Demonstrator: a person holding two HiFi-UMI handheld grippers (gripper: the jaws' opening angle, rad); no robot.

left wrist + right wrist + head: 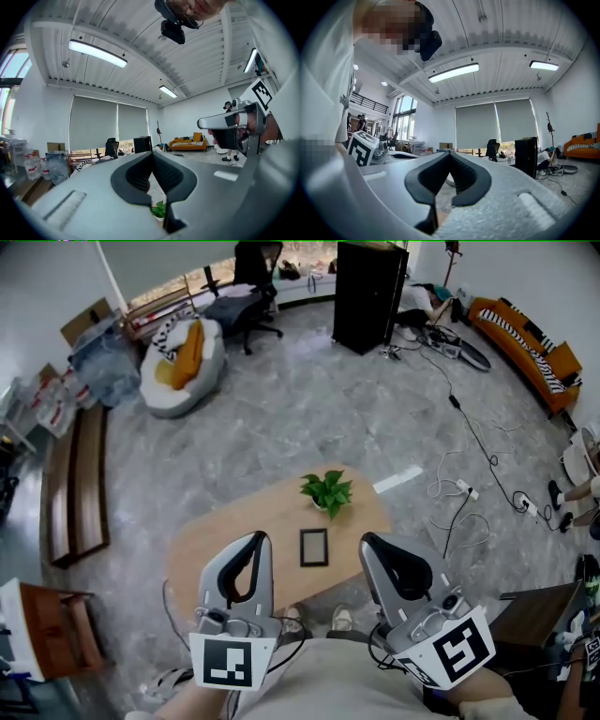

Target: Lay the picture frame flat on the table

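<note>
On the table (211,554), picture frame (314,547) lies before plant (326,491).

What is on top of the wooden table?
A green plant and a dark picture frame lying flat near it. The left gripper and right gripper cover the near part of the table.

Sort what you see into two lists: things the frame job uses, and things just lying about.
Job: frame, table, left gripper, right gripper (both shut, empty).
Lying about: plant, beanbag, office chair, sofa, cables.
</note>
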